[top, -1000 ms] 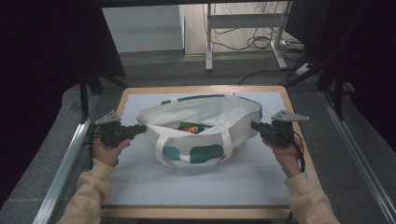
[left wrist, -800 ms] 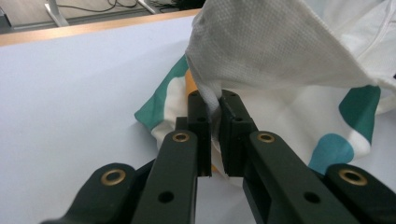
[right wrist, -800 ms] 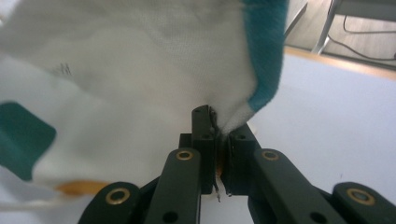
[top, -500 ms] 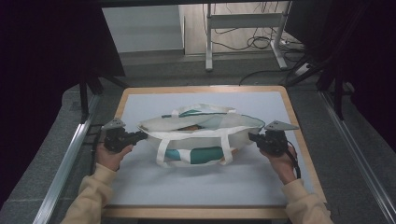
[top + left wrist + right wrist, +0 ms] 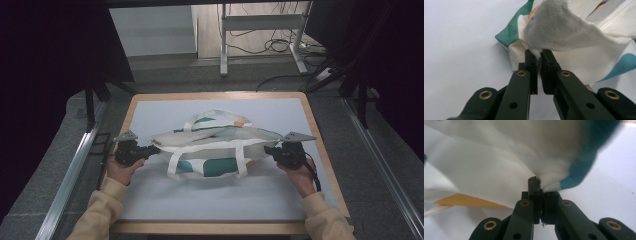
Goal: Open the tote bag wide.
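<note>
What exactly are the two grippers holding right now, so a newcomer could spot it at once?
On the pale mat framed by the wooden board lies a white fabric tote bag with teal and orange patches. The left gripper pinches its left end and the right gripper its right end, stretching it flat. Two white strap handles loop from it, one toward the person.

No words, labels, brand marks or numbers can be read anywhere; the bag (image 5: 212,142) carries only plain patches of colour.
</note>
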A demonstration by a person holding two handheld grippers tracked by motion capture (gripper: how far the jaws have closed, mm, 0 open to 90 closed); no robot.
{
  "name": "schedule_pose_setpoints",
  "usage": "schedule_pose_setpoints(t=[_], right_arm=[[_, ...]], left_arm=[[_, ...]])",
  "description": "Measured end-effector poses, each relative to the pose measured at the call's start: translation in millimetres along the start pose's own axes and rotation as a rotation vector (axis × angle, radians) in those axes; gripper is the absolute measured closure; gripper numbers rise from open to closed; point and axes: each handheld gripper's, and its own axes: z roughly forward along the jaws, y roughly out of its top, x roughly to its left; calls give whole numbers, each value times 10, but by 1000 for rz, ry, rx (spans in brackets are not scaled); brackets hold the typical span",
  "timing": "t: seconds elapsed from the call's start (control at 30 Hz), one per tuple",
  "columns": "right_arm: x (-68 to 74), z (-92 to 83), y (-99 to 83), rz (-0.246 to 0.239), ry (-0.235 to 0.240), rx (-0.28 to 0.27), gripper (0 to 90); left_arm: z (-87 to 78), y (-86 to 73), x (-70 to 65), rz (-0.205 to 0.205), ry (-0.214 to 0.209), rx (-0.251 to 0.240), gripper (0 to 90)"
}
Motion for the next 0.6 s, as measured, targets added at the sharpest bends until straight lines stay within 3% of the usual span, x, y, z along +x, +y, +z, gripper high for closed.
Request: schedule_pose_setpoints(t=[0.23,0.43,0.6], right_arm=[[93,-295,33,-41,16,-37,866],[86,-304,-56,-18,45,-23,866],[104,-241,-107,-17,46,14,866]], left_arm=[[-221,-35,-57,18,-45,-26,856],[-254,-82,-87,20,-66,-25,857],[-186,-146,-62,8,-69,6,857]])
